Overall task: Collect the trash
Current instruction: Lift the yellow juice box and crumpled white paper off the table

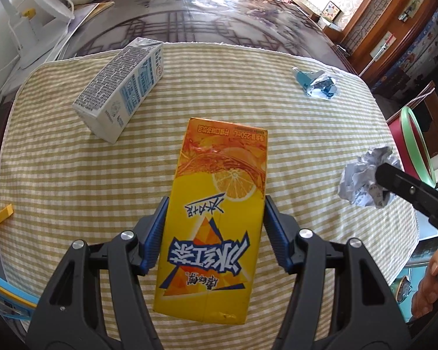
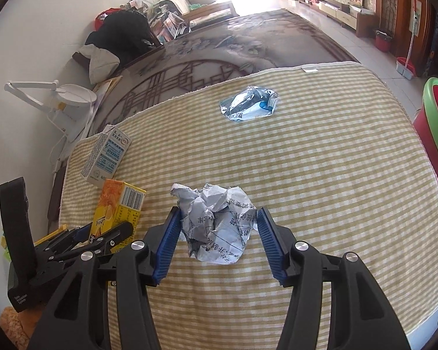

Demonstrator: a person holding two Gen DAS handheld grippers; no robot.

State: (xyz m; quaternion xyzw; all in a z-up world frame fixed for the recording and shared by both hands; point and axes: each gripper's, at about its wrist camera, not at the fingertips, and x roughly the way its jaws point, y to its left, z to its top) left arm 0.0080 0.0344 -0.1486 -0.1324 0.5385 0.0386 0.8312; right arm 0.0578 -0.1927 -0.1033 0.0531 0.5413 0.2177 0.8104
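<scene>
The left gripper [image 1: 214, 227] stood with its blue pads against both sides of the yellow-orange cardboard drink carton [image 1: 216, 201], which lay flat near the front edge of the counter [image 1: 292, 122]. The right gripper [image 2: 217, 239], fingers apart, straddled the crumpled ball of printed white paper [image 2: 216, 224] toward the right edge. Closing squarely on the paper's widest part would probably hold it best. The carton looked undented, the paper loosely wadded.
</scene>
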